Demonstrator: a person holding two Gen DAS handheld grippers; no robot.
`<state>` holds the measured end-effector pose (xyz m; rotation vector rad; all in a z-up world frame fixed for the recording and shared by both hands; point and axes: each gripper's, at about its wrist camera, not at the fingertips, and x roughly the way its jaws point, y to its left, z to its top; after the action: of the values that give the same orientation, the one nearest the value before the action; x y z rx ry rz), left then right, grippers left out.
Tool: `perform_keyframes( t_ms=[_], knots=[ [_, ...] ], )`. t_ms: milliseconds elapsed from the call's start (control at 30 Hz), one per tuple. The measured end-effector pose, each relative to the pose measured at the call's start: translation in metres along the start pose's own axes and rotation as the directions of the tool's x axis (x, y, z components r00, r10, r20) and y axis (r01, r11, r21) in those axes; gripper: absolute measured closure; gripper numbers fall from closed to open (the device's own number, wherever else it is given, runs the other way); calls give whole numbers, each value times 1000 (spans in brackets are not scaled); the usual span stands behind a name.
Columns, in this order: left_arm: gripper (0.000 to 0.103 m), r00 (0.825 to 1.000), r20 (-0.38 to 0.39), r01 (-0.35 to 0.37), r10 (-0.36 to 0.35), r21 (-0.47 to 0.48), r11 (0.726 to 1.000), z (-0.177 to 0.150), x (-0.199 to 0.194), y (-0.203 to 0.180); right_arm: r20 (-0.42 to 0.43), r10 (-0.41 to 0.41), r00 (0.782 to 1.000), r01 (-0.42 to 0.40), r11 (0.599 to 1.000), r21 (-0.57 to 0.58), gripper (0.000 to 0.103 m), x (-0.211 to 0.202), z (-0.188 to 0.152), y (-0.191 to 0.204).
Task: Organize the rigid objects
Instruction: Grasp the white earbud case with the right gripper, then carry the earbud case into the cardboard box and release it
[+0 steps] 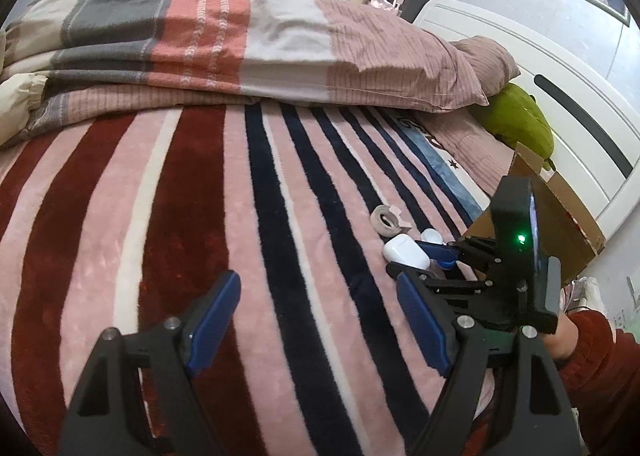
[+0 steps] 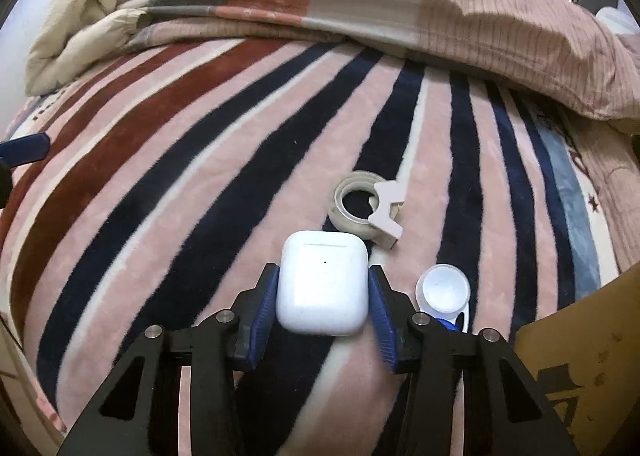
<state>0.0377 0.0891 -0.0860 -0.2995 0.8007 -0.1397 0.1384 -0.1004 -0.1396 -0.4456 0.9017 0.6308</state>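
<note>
My right tongs (image 2: 322, 306) low & flat over bed (image 2: 160, 176), blue pads squeezing white earbud case (image 2: 322, 283), tape roll (image 2: 366, 205) just past it, my left tongs (image 1: 318, 326) wide open, holding nothing, w/ cardboard box (image 1: 560, 216) off right

I cannot read any words or numbers here. The blanket (image 1: 420, 128) has some dark letters near the pillow, but they are half hidden. The cardboard box (image 2: 580, 368) has a dark mark too blurry to read.
</note>
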Motion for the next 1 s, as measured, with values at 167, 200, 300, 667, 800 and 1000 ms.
perform_keyframes(
  t_ms=[167,200,300,667,800,1000],
  knots=[
    [25,998,-7,65,-65,15,998,7,0,-16,60,105,993,-103,994,-31,64,-41,0,16],
    [25,996,-9,84,-83,17,996,8,0,-22,74,122,990,-120,992,-42,64,-50,0,20],
    [25,987,-11,159,-159,31,987,15,-2,-40,127,182,975,-174,982,-75,64,-85,1,31],
    [66,930,-17,367,-367,104,924,42,-13,-118,279,185,942,-168,982,-85,64,-167,-3,10],
    [67,938,-33,346,-345,163,924,51,-9,-154,299,152,942,-142,988,-55,64,-181,-12,-14],
    [68,929,-73,369,-362,219,903,65,8,-206,308,95,947,-102,995,5,64,-199,-25,-62]
  ],
)
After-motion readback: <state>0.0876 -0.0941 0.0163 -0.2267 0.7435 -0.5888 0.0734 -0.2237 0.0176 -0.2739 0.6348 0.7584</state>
